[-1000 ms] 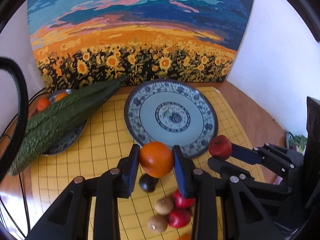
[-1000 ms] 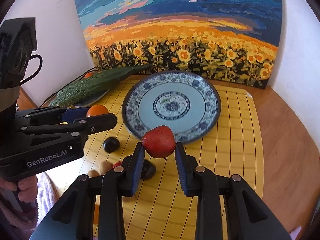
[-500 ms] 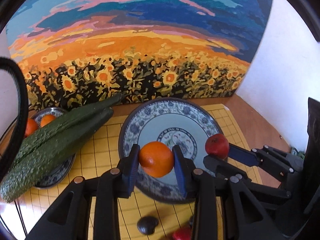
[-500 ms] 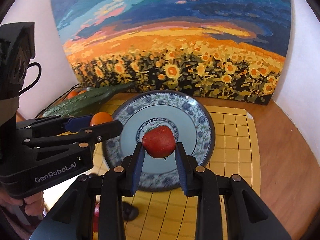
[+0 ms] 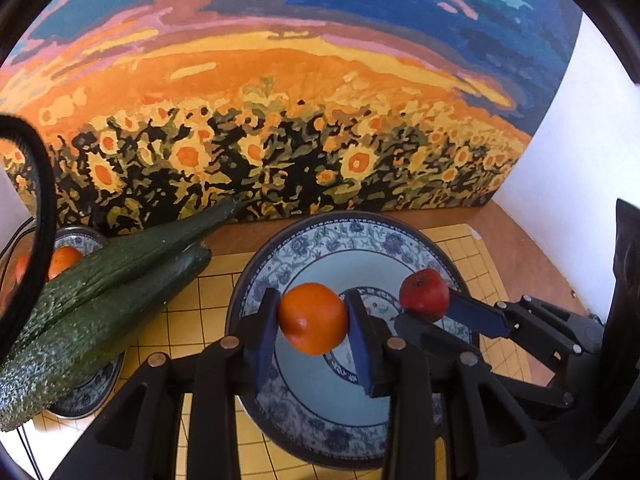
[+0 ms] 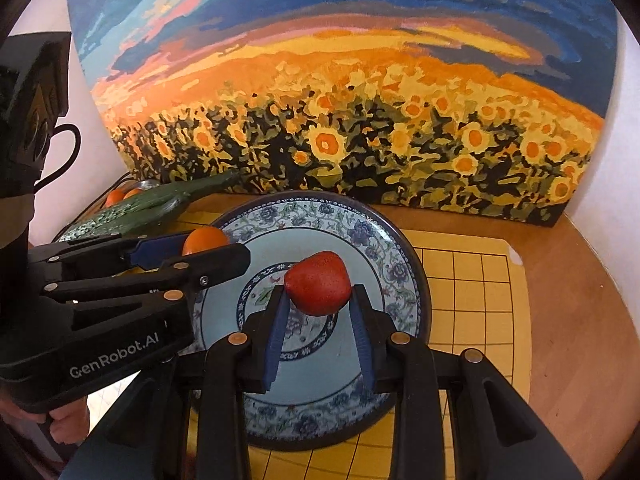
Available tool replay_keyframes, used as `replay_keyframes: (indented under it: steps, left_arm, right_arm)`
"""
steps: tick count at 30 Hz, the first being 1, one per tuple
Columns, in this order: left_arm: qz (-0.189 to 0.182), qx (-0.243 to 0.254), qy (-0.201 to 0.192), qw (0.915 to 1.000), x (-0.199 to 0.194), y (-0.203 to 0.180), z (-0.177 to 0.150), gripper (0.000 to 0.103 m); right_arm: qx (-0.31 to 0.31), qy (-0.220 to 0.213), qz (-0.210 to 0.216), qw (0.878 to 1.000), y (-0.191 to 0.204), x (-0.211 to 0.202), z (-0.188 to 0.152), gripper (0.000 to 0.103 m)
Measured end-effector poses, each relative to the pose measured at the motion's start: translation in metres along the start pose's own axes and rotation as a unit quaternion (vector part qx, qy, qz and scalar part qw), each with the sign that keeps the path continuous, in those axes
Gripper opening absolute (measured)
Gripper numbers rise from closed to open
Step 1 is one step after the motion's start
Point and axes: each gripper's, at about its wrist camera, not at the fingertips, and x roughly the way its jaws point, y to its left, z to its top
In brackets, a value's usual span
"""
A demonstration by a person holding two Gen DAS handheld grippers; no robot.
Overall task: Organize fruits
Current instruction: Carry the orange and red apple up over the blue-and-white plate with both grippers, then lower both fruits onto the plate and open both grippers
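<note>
Bright, even daylight, sharp focus, soft shadows; strong fisheye bending and dark vignetted corners.

left gripper: tilted downward, jaws clamped on an orange | right gripper: tilted downward just beside it, jaws clamped on a red fruit

Your right gripper has a red fruit pinched between its blue pads, hanging over the middle of the blue floral plate. Your left gripper comes in from the left with an orange clamped over the plate's left rim. Behind that, green cucumbers lie across a smaller dish, and the sunflower painting leans against the wall at the back of the yellow grid mat.
</note>
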Motion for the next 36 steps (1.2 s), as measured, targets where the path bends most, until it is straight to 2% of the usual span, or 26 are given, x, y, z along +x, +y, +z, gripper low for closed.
replay_keyframes:
  steps: [23, 30, 32, 36]
  left_arm:
    - [0.001, -0.002, 0.013, 0.9999, 0.019, 0.003, 0.003, 0.035]
    - [-0.002, -0.001, 0.011, 0.9999, 0.018, -0.002, 0.005, 0.055]
    - [-0.002, 0.001, 0.010, 0.9999, 0.015, -0.003, 0.005, 0.057]
    - [-0.003, 0.003, 0.008, 1.0000, 0.011, -0.005, 0.005, 0.060]
  right_arm:
    - [0.002, 0.012, 0.000, 1.000, -0.004, 0.017, -0.001, 0.032]
    - [0.010, 0.017, -0.002, 1.000, -0.004, 0.018, 0.000, 0.034]
    - [0.016, 0.017, 0.002, 1.000, -0.005, 0.017, 0.000, 0.042]
    - [0.022, 0.013, 0.005, 1.000, -0.007, 0.011, -0.002, 0.048]
